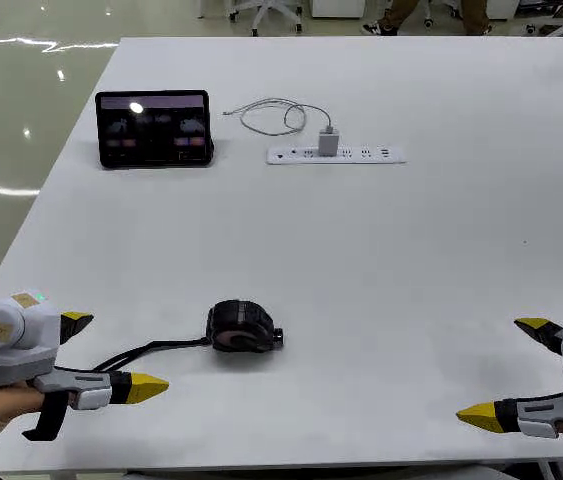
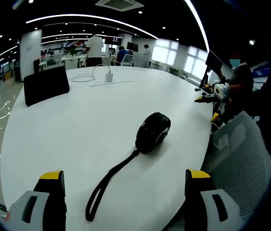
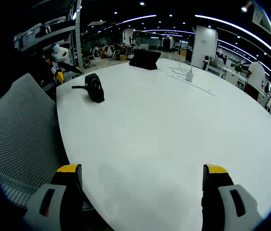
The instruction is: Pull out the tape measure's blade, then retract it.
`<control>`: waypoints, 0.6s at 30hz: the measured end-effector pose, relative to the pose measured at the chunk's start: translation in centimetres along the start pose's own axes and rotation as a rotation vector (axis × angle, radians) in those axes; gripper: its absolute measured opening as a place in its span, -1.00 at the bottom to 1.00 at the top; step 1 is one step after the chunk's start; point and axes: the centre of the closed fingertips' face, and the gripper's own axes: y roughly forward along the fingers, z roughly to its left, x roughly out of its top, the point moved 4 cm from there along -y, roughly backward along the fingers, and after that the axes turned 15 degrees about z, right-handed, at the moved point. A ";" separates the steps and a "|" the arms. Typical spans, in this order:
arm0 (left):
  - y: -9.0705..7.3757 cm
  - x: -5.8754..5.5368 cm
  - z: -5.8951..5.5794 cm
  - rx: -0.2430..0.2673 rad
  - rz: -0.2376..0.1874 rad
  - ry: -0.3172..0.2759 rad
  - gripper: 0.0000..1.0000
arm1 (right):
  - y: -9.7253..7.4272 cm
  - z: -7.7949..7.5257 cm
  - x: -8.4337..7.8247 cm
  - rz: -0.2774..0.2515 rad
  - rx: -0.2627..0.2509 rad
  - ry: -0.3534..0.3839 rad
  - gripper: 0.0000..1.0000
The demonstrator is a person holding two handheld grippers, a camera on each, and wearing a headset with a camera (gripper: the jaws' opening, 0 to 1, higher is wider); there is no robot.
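Both jaw pairs stand open and empty. The tape measure (image 1: 244, 327) lies on the bench (image 1: 381, 260) near the front edge, at 3 o'clock from the left gripper (image 1: 118, 352) and 9 o'clock from the right gripper (image 1: 501, 368), its strap (image 1: 151, 351) trailing toward 8 o'clock. Clamp the left jaws squarely across its body to anchor it; take the blade hook (image 1: 278, 337), apparently on its 3 o'clock side, with the right jaws and pull level.

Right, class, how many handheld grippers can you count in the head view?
2: the left gripper at the near left edge of the table, nearest the tape measure; the right gripper at the near right edge.
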 end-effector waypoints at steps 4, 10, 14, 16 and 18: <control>-0.2 0.2 0.2 0.011 -0.002 -0.007 1.00 | -0.2 -0.4 -0.1 0.001 -0.003 0.011 1.00; -0.1 0.5 0.3 0.008 0.005 -0.009 1.00 | -0.2 -0.5 0.0 0.006 -0.010 0.001 1.00; -0.2 0.7 0.4 0.006 0.004 -0.006 1.00 | 0.0 -0.5 -0.1 0.008 -0.004 0.000 1.00; -0.3 0.7 0.4 0.005 0.007 -0.004 1.00 | 0.0 -0.6 0.0 0.008 0.000 0.004 1.00; -0.4 0.7 0.4 0.004 0.012 -0.002 1.00 | -0.1 -0.5 0.0 0.007 -0.002 0.002 1.00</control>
